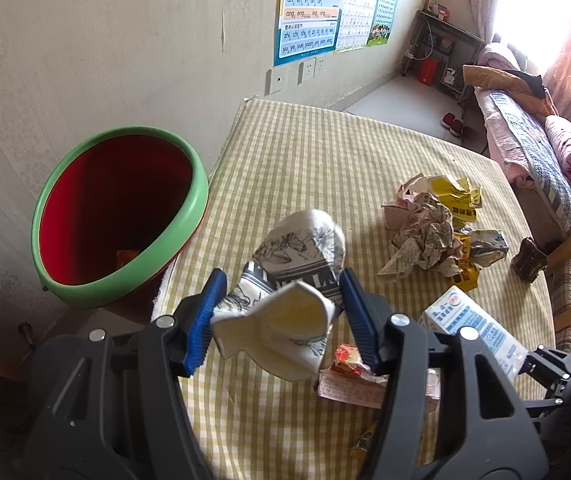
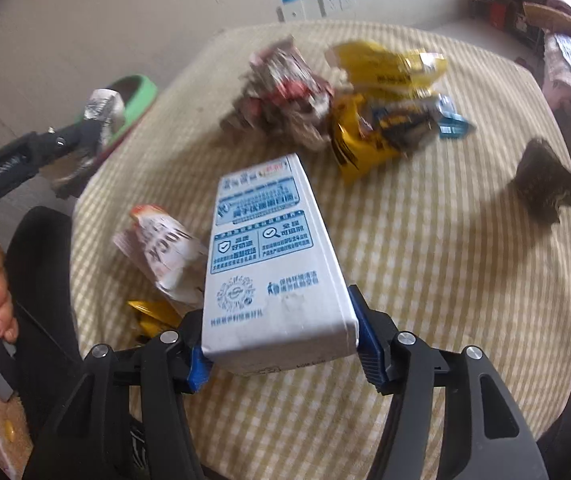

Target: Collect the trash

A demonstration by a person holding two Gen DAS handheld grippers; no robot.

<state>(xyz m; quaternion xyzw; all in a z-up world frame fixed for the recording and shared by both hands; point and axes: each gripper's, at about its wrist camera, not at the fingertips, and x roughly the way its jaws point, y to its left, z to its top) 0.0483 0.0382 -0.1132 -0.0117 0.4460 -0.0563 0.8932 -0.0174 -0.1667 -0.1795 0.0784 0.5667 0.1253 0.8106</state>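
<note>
My left gripper (image 1: 281, 304) is shut on a crushed paper cup (image 1: 297, 276) with a black floral print, held above the checked table near its left edge. A red bin with a green rim (image 1: 121, 216) stands on the floor just left of the table. My right gripper (image 2: 277, 340) is shut on a white and blue milk carton (image 2: 273, 268), lifted a little over the table; the carton also shows in the left wrist view (image 1: 473, 328). In the right wrist view the left gripper (image 2: 85, 136) holds the cup over the bin's rim (image 2: 137, 92).
On the table (image 1: 305, 152) lie a crumpled newspaper ball (image 1: 425, 236), yellow snack bags (image 1: 465, 200), a red and white wrapper (image 2: 161, 248), a small yellow wrapper (image 2: 153, 312) and a dark crumpled piece (image 2: 545, 188). A sofa (image 1: 533, 132) stands at the right.
</note>
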